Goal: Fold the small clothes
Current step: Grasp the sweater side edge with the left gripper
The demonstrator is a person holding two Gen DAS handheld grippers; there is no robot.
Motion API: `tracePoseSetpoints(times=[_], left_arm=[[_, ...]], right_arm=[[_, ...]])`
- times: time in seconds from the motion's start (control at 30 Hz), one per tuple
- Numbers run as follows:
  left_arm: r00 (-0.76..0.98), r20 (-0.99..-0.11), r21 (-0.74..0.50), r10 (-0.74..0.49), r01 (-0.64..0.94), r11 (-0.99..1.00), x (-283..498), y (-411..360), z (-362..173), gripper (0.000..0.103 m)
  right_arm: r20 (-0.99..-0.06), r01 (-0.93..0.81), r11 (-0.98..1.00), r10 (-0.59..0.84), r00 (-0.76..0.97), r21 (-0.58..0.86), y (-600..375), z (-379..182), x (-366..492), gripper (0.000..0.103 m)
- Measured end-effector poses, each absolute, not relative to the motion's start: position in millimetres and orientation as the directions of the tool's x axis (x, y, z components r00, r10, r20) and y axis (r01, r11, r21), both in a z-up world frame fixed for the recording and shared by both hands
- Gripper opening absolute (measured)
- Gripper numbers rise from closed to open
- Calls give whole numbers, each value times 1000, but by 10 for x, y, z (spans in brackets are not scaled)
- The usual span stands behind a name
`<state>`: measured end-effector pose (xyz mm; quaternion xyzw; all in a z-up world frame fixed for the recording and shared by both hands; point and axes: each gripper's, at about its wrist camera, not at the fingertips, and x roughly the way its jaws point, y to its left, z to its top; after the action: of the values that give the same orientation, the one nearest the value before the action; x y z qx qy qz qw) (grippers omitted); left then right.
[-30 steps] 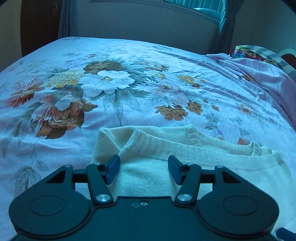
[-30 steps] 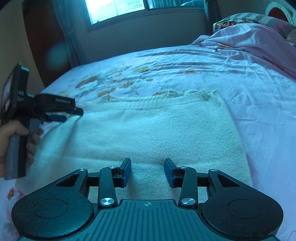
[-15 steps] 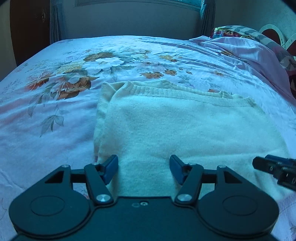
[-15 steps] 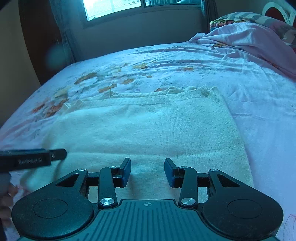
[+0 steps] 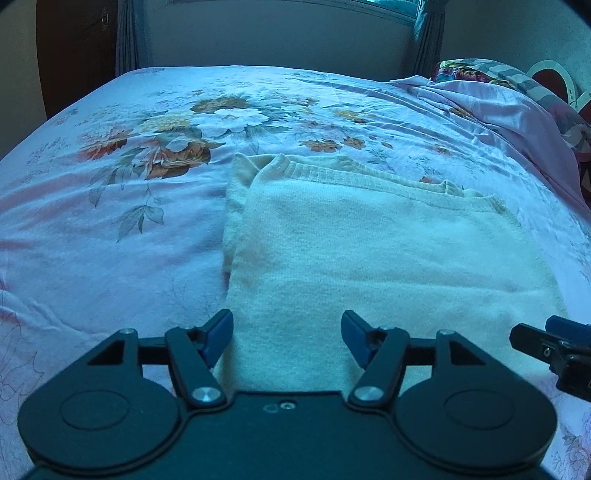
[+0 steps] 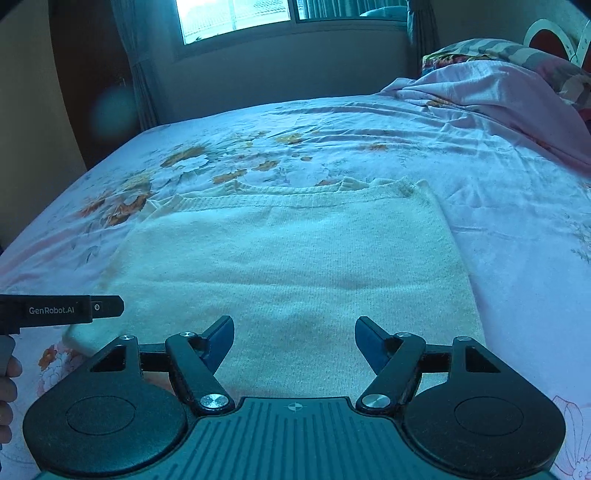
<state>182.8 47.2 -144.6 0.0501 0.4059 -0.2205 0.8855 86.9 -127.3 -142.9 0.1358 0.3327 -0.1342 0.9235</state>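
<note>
A cream knitted sweater point(image 5: 369, 251) lies folded flat on the floral bed sheet point(image 5: 110, 229), its ribbed edge at the far side. My left gripper point(image 5: 287, 334) hovers over the sweater's near left corner, jaws opening, nothing pressed between the blue pads. In the right wrist view the same sweater point(image 6: 295, 258) spreads ahead, and my right gripper point(image 6: 294, 338) stands above its near edge with jaws opening wide and nothing held. The right gripper's tip point(image 5: 554, 343) shows at the right edge of the left wrist view; the left gripper's body point(image 6: 62, 310) shows at the left edge of the right wrist view.
A rumpled pink blanket point(image 6: 498, 96) and a patterned pillow point(image 5: 491, 74) lie at the bed's right end. A window point(image 6: 258, 14) and curtains stand behind the bed. A person's hand point(image 6: 7, 387) grips the left tool's handle.
The left gripper pulled back from the sweater's far ribbed edge to its near edge, jaws widening slightly. The right gripper's jaws spread clearly wider and it drew back a little.
</note>
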Motion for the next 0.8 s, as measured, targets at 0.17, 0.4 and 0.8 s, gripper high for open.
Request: tracePoseSetpoints(times=[0.17,0.4,0.8], left_arm=[[558,-725,-189,-403,401,896,1920,654,-1468,63],[495,-718,-359,-490,340,869,2201,844,-1653,64],[410,-619,-579,-670,338,742,2636,719,-1958,40]], right_arm=[[-644,329,931,-155,749,159,-1251,-1408,899,72],[-640,306,942,-149,753,141,-1234,-1451,1109,72],[-648,292,943,-124,752,158,-1311,-1624,1344,72]])
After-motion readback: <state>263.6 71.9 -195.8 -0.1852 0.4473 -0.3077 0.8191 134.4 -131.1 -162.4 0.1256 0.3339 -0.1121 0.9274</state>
